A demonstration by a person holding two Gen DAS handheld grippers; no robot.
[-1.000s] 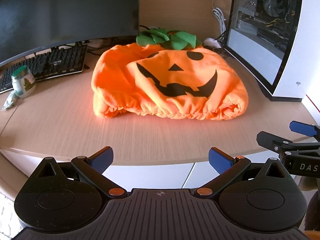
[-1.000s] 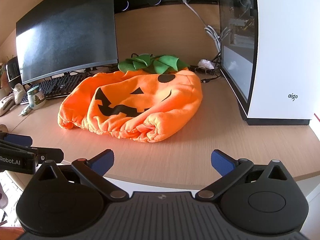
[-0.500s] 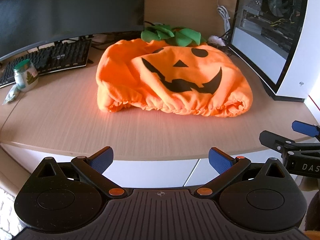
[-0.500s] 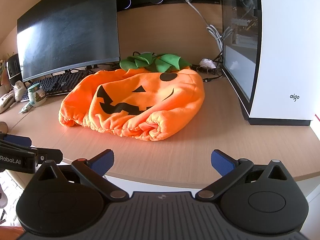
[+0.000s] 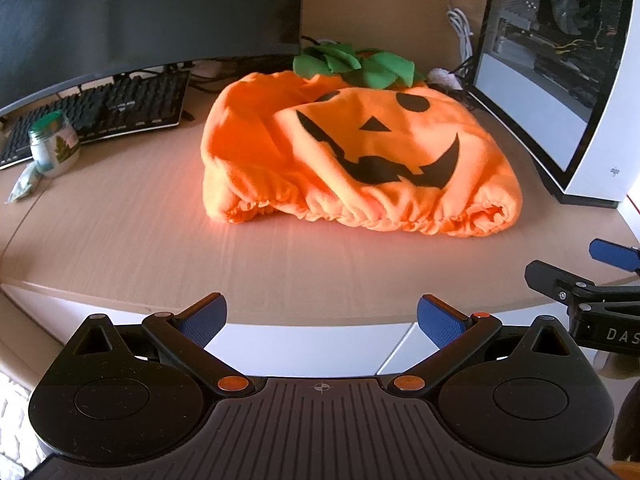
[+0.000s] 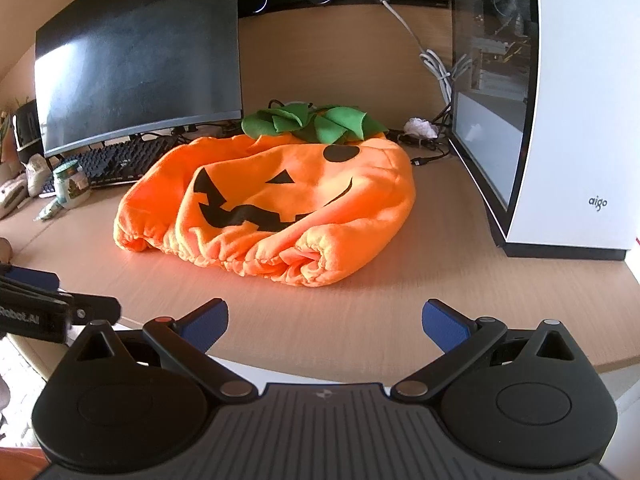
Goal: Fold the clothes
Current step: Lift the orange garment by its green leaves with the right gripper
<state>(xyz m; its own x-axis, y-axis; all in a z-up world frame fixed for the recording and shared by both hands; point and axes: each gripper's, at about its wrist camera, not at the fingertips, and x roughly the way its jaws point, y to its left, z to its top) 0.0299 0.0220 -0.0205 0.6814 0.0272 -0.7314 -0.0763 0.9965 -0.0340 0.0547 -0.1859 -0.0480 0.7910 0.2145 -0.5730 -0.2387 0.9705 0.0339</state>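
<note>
An orange pumpkin costume (image 5: 360, 152) with a black jack-o'-lantern face and green leaf collar lies bunched on the wooden desk (image 5: 160, 248); it also shows in the right wrist view (image 6: 280, 200). My left gripper (image 5: 322, 316) is open and empty at the desk's front edge, short of the garment's elastic hem. My right gripper (image 6: 326, 322) is open and empty over the front edge, near the hem's right end. Each gripper shows at the edge of the other's view.
A dark monitor (image 6: 136, 64) and black keyboard (image 5: 104, 108) stand at the back left, with a green-lidded jar (image 5: 54, 144) beside them. A white PC case (image 6: 580, 100) stands on the right. Cables (image 6: 436, 68) hang behind the costume.
Both grippers have moved forward toward the costume, which looms larger now. Both stay open. The costume has not moved.
</note>
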